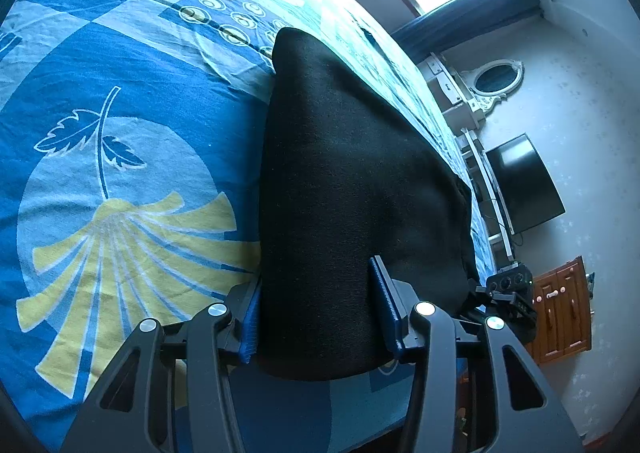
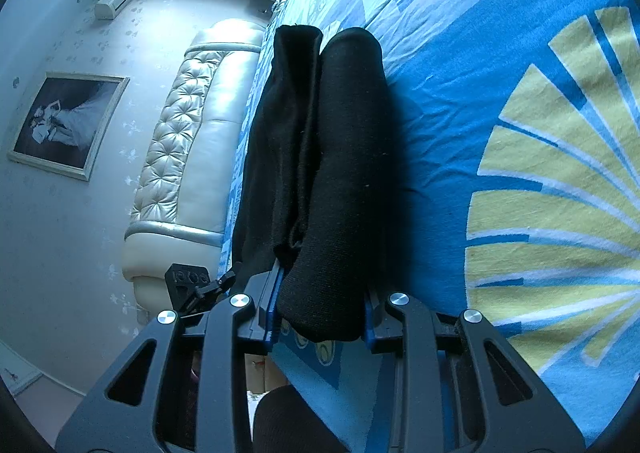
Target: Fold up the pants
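On the bed, upon a blue cotton bedsheet printed with yellow fan shapes and white leaf outlines (image 1: 120, 157): one pair of black knit fabric pants (image 1: 344, 181), already doubled into a thick, rounded bundle.

Position: near one edge of the mattress, lying lengthwise away from both cameras; the near end of the bundle sits between the fingers of each tool.

Left gripper (image 1: 316, 313): clenched on the bundle's near end, blue pads pressed against the cloth on both sides.

Right gripper (image 2: 320, 305): likewise clamped on the cloth, holding the fatter roll; a second, looser layer with a raw hem (image 2: 288, 133) lies beside it, apparently outside the grip.

Handling, as judged: soft, limp, light; matte weave, unlikely to slip; not fragile. Layers will slide apart unless pinched together. Best hold is at the folded end, through all thicknesses, with the loose layer gathered in.

Surroundings: cream tufted leather headboard (image 2: 188, 125); framed dark photograph on the wall (image 2: 66, 125); black flat screen (image 1: 524, 181); brown wooden cabinet (image 1: 564, 309).
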Available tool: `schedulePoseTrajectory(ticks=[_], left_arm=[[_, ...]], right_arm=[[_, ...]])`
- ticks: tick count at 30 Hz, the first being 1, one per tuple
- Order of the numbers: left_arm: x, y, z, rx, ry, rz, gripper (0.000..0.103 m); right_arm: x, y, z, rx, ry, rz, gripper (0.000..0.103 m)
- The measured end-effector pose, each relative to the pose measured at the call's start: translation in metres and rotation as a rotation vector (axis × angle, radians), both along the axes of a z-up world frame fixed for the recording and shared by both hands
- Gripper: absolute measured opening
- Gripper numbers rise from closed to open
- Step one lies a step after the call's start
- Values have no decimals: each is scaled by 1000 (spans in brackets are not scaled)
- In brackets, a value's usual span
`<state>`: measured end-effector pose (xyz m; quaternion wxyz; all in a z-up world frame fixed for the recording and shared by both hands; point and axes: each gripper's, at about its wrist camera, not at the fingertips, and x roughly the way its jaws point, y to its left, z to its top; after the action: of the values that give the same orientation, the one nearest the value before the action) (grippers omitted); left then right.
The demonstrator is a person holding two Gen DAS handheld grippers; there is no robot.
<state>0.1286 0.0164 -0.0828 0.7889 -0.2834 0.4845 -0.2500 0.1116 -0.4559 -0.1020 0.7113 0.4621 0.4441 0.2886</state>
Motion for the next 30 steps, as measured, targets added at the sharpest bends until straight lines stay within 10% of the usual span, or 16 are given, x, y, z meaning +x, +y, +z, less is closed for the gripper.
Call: schedulePoseTrajectory(ticks=[11, 18, 23, 30], left_arm=[[-7, 5, -1, -31, 6, -12, 43], [2, 17, -5, -95, -11, -63, 64], [18, 38, 6, -109, -73, -69, 74], [59, 24, -4, -58, -56, -161, 74]], right_arm=[[-1, -7, 2, 13, 6, 25, 29], [10, -12, 7, 45, 0, 62, 75], [33, -29, 29, -67, -36, 26, 84], [76, -8, 21, -99, -24, 151, 73]])
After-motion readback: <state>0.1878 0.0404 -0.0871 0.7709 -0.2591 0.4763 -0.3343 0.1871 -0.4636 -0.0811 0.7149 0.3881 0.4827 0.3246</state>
